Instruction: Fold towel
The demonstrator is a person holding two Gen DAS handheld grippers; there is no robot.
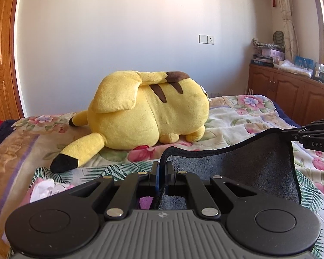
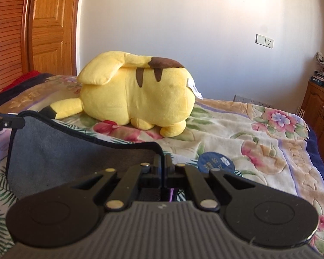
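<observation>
A dark grey towel (image 1: 248,168) with a black hem hangs between my two grippers above the bed. My left gripper (image 1: 161,166) is shut on the towel's left top corner. The right gripper (image 1: 291,135) shows at the right edge of the left wrist view, pinching the other corner. In the right wrist view the towel (image 2: 60,153) spreads to the left, my right gripper (image 2: 162,161) is shut on its near corner, and the left gripper (image 2: 21,122) holds the far corner at the left edge. The top hem sags between them.
A big yellow plush toy (image 1: 149,110) lies on the floral bedspread (image 1: 237,116) just beyond the towel; it also shows in the right wrist view (image 2: 138,97). A round blue label (image 2: 216,161) lies on the bed. A wooden cabinet (image 1: 291,90) stands right, a wooden door (image 2: 51,26) left.
</observation>
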